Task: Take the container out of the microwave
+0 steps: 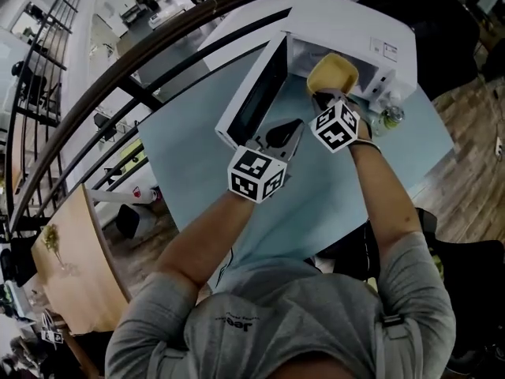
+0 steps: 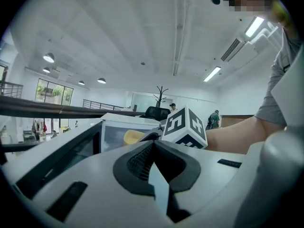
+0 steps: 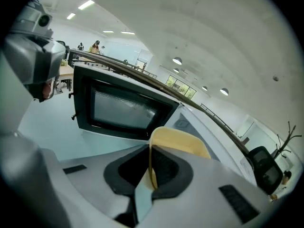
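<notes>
A white microwave (image 1: pixel 355 30) stands at the table's far side with its door (image 1: pixel 252 101) swung open to the left. My right gripper (image 1: pixel 327 97) is shut on the rim of a yellow container (image 1: pixel 333 73), which hangs just in front of the oven's opening. In the right gripper view the container's wall (image 3: pixel 180 144) runs edge-on between the pads of the right gripper (image 3: pixel 151 175). My left gripper (image 1: pixel 284 136) sits beside the door's lower edge, shut and holding nothing. The left gripper view shows its tips (image 2: pixel 153 146) together, with the container (image 2: pixel 133 137) beyond.
The light blue table (image 1: pixel 197 156) carries the microwave. A small bottle (image 1: pixel 390 117) stands by the oven's right front corner. A dark railing (image 1: pixel 118 77) curves round the table's far and left sides, and a wooden bench (image 1: pixel 79 251) lies lower left.
</notes>
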`<state>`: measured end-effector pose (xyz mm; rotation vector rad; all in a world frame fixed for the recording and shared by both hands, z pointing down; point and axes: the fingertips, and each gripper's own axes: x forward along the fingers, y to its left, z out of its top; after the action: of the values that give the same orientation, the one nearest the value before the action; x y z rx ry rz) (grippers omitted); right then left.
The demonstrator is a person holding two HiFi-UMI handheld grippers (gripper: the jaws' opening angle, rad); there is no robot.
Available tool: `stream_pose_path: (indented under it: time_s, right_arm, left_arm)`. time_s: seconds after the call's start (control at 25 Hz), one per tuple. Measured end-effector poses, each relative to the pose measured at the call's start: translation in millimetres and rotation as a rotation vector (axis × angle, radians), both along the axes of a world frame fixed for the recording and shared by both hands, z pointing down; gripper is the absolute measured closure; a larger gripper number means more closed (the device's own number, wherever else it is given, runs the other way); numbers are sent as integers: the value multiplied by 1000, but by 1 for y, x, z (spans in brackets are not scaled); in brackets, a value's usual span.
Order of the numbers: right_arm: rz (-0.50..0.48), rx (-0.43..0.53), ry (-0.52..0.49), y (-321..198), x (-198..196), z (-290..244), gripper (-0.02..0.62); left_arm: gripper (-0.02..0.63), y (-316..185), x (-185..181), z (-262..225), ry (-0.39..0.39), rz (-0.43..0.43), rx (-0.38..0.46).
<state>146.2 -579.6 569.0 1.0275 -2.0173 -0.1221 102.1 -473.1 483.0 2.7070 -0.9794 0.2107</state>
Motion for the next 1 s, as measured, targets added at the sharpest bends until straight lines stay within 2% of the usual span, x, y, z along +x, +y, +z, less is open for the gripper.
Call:
stream_pose_path:
  time_s: [0.52,0.72,1.0]
  right_arm:
    - [-16,157,5,63,-54,-160,565]
    - [-24,194,-40,84,-73,-204,565]
    - [-47,234,-63,133,-145,-268,565]
  left_arm:
    - [597,60,-81,-145,78,-46,171]
    - [597,80,-107,-192,85,-50,243]
    - [597,129,-182,-256,101,-61,308]
